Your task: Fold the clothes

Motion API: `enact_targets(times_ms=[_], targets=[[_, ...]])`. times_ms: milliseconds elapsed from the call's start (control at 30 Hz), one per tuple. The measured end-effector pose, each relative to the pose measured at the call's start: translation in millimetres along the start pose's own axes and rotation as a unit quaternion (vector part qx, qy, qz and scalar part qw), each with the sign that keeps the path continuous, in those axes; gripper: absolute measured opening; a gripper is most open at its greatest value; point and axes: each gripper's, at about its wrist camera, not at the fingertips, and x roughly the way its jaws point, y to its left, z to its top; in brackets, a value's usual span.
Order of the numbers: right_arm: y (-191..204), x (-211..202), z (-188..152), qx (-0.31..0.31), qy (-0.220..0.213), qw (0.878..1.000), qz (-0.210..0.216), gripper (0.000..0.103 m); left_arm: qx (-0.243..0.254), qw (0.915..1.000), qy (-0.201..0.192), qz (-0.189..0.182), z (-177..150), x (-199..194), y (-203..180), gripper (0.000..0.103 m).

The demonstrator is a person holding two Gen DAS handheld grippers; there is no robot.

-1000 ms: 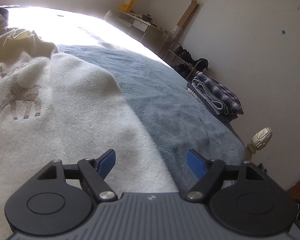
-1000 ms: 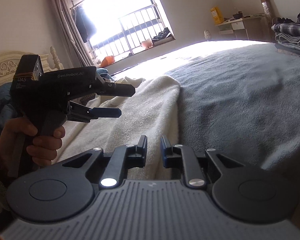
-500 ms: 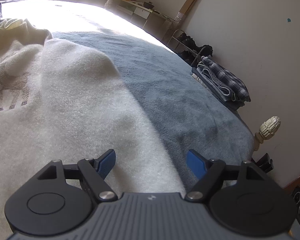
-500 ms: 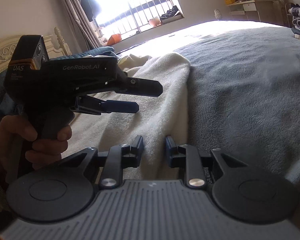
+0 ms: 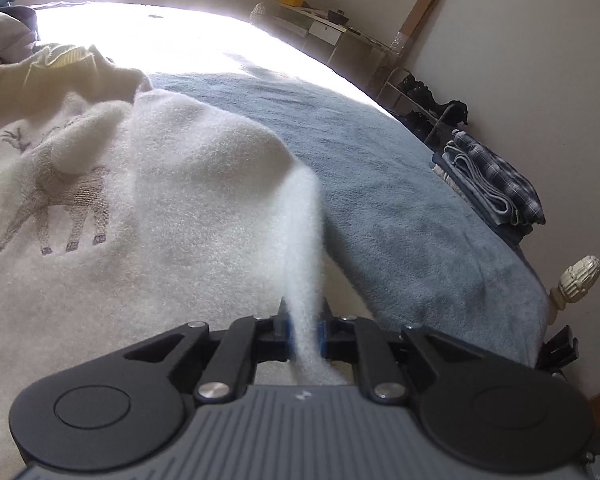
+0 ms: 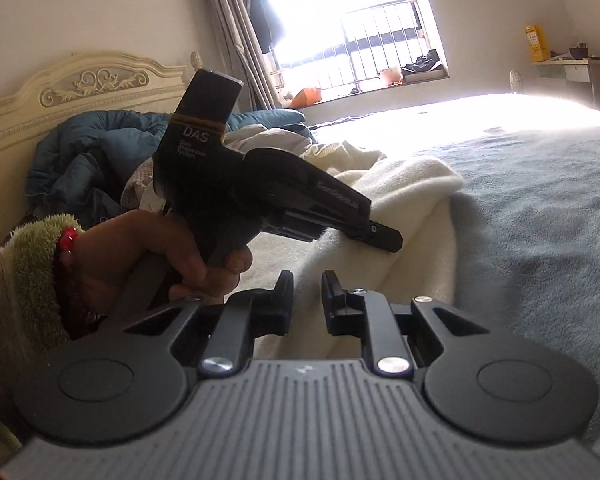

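Fuzzy cream sweater (image 5: 188, 184) edge pinched in left gripper (image 5: 305, 330).

Wide open grey blanket (image 5: 400, 184) to the right of the cream sweater (image 5: 160, 208), nothing lying on it. Left tongs (image 6: 384, 236) sit right ahead of the right tongs (image 6: 306, 300), blocking that side. Bedding heap (image 6: 92, 160) crowds the headboard (image 6: 80, 88).

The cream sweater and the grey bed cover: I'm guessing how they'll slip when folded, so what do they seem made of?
The sweater looks like a soft, fuzzy knit, perhaps wool or fleece: matte, with a hazy nap and a stitched deer. The left claw pinches a fold of it. The bed cover looks like plush, short-pile fabric, matte and slightly mottled. Neither fibre can be told for certain.
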Motion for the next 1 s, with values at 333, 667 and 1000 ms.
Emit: enact_targets(times_ms=[333,667,1000], targets=[[-105.3,80.2,69.3,0.116,0.025,0.993,-0.016,0.020,0.110,0.9925,-0.017,0.050,24.2,-59.6,-5.6,0.011],[-144.6,198.0,86.2,0.201,0.087,0.975,-0.024,0.016,0.250,0.9650,-0.014,0.078,14.3,-73.5,-36.4,0.011],[-186.7,208.7,54.5,0.348,0.042,0.937,-0.008,0.000,0.251,0.9658,0.058,0.026,-20.1,-38.4,-22.1,0.036]])
